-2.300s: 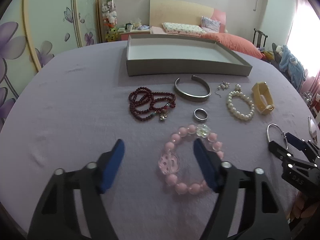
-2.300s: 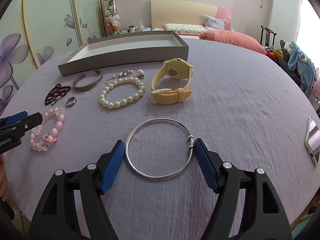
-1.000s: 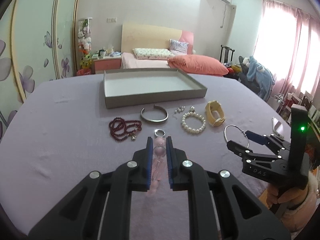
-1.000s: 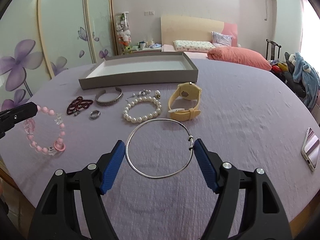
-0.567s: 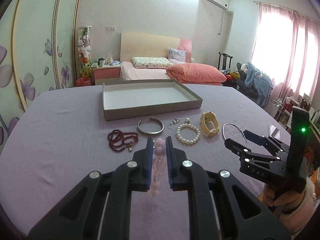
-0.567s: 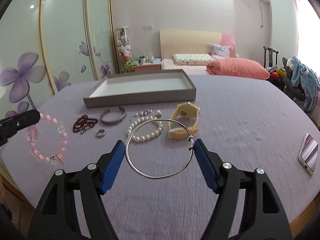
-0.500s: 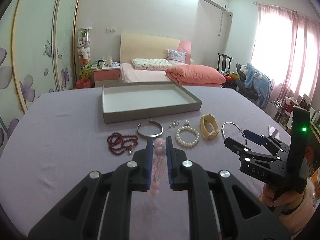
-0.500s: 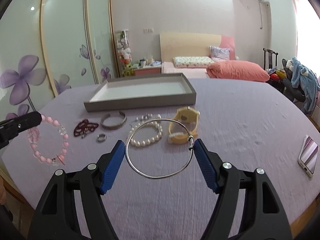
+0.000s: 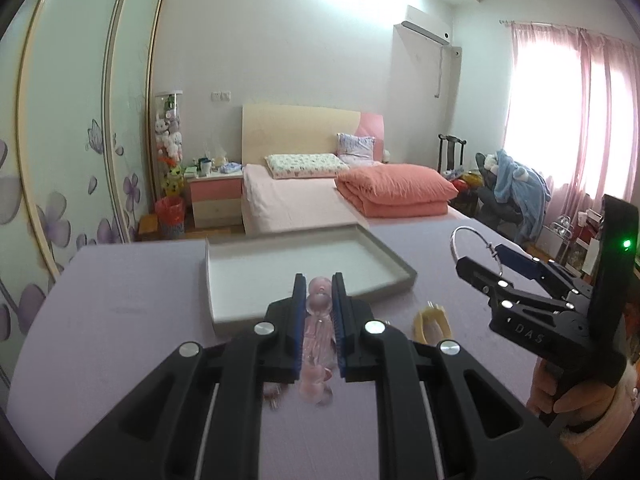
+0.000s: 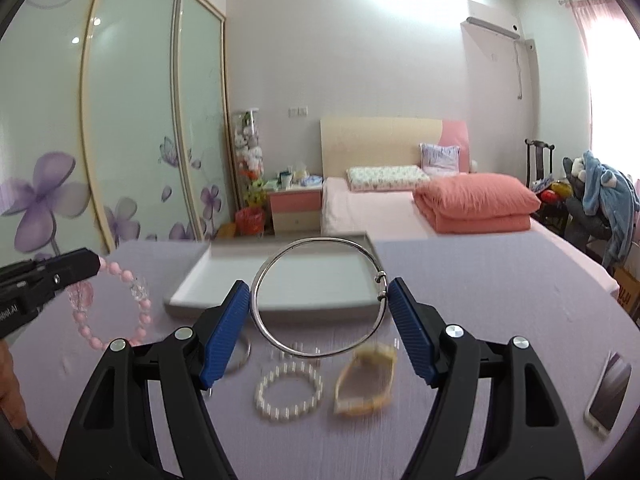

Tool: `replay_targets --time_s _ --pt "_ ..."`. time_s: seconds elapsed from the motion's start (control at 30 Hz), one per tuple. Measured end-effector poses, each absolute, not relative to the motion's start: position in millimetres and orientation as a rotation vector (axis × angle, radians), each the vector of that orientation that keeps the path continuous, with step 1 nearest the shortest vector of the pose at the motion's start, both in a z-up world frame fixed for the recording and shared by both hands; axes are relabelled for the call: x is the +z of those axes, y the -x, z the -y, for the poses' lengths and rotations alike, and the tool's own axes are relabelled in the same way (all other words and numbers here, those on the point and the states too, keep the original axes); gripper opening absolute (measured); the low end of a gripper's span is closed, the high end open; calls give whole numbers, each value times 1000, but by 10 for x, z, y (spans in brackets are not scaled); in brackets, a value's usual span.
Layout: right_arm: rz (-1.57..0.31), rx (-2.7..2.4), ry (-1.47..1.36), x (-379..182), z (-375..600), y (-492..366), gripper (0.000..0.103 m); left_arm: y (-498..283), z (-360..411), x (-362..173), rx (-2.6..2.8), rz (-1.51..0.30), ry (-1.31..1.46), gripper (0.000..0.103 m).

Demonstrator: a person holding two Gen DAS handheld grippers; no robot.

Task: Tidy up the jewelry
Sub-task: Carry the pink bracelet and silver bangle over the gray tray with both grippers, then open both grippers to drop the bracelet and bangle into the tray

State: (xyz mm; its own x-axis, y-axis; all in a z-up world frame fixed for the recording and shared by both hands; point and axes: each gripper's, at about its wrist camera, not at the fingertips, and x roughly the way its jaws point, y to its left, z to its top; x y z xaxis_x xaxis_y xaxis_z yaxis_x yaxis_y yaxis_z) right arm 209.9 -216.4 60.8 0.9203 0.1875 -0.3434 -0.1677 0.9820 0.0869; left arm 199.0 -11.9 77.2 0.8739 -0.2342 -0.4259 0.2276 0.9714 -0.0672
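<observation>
Jewelry held aloft in two grippers over one purple table (image 10: 500,292).
One grey tray (image 10: 312,304) is seen ahead; 1 yellow watch (image 10: 366,384) and 1 pearl bracelet (image 10: 289,396) lie below. Right gripper (image 10: 318,308) is clamped on 1 silver bangle (image 10: 276,264); left gripper (image 9: 319,312) is pinched on 1 pink bead bracelet (image 10: 138,292).

In the right wrist view the pearl bracelet (image 10: 289,396) and yellow watch (image 10: 366,384) are smeared by motion blur. A metal cuff (image 10: 240,354) is mostly hidden behind a blue finger (image 10: 224,334). The phone (image 10: 610,386) is cut by the lens edge.
</observation>
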Motion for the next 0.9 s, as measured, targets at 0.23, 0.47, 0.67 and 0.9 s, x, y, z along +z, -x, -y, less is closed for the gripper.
replay_targets --time_s 0.23,0.47,0.67,0.9 --pt "-304 172 -70 876 2114 -2647 71 -2574 121 998 -214 -389 24 13" --pt "-410 185 -56 697 1908 -3473 71 -3348 108 803 -185 -444 62 13" --pt "-576 152 -51 282 1779 -4199 71 -3926 80 485 -136 -485 60 13" --pt "-775 131 -139 -76 1756 -4766 71 -4413 0 143 -119 -568 86 14"
